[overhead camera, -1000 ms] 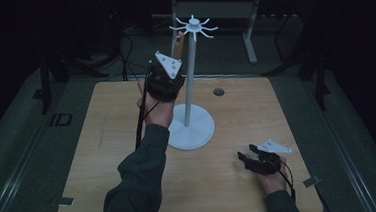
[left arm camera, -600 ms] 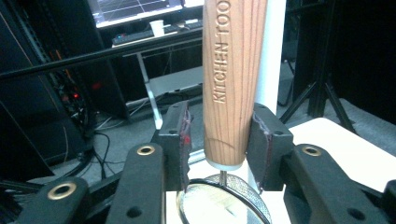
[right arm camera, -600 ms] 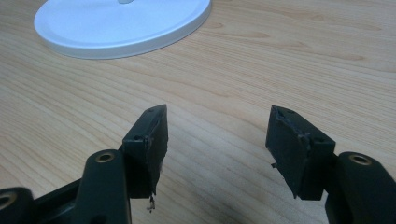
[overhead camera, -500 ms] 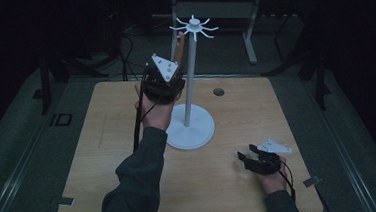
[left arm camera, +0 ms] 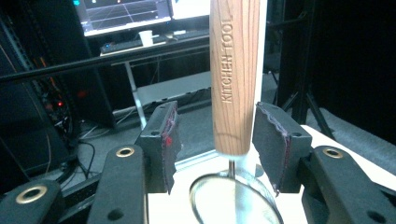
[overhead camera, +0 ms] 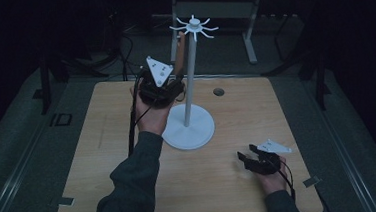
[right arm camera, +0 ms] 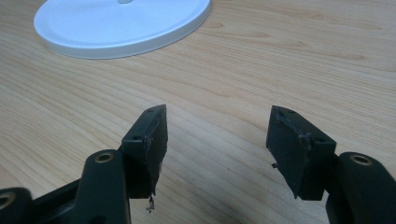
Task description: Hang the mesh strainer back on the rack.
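- The worktop (overhead camera: pixel 104 157) carries a white stand (overhead camera: pixel 190 128) with a round base, an upright pole and hooked spokes at the top.
- The left forearm reaches forward and up, lifting the left gripper (left arm camera: pixel 215 140) above the worktop just left of the pole.
- Its jaws are spread, with a wooden handle (left arm camera: pixel 235 70) stamped "KITCHEN TOOL" between them, touching neither pad; a round metal strainer ring (left arm camera: pixel 236 203) hangs below it.
- The right gripper (right arm camera: pixel 217 140) rests low near the worktop's front right edge, released, holding nothing.
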Tool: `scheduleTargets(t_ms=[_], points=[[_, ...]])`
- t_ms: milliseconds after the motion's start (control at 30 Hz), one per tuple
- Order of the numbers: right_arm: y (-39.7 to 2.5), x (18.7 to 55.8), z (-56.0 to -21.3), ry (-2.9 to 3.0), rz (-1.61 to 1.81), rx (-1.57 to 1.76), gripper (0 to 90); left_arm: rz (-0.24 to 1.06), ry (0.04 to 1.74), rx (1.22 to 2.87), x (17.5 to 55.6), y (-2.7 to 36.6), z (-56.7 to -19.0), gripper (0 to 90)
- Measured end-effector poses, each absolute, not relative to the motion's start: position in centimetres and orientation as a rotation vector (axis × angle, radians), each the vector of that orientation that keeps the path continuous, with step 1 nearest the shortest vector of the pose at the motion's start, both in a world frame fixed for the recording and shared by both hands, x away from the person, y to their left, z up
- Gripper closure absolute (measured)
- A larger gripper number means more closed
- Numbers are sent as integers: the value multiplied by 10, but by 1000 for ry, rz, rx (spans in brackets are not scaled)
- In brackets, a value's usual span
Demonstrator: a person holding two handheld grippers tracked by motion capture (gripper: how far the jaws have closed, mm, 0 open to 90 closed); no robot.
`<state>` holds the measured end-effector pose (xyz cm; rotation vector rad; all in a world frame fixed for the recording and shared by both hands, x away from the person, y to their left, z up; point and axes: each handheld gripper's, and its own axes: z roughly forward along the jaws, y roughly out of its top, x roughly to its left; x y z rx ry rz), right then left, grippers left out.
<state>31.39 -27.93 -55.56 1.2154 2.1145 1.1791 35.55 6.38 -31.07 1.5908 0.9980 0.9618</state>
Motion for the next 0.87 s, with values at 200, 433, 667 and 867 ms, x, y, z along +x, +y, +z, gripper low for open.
scheduleTargets(t_ms=[200,433,667,867], points=[[-279,314,-556,2115,1178,1214,381,944,974,1594,350,66,-308,505],[-280,314,-556,2115,1178,1217,381,921,953,1603,346,69,-308,495],[-280,314,-556,2114,1181,1221,380,897,951,1611,345,72,-311,490],[-280,314,-556,2114,1181,1222,379,882,960,1613,344,76,-318,490]])
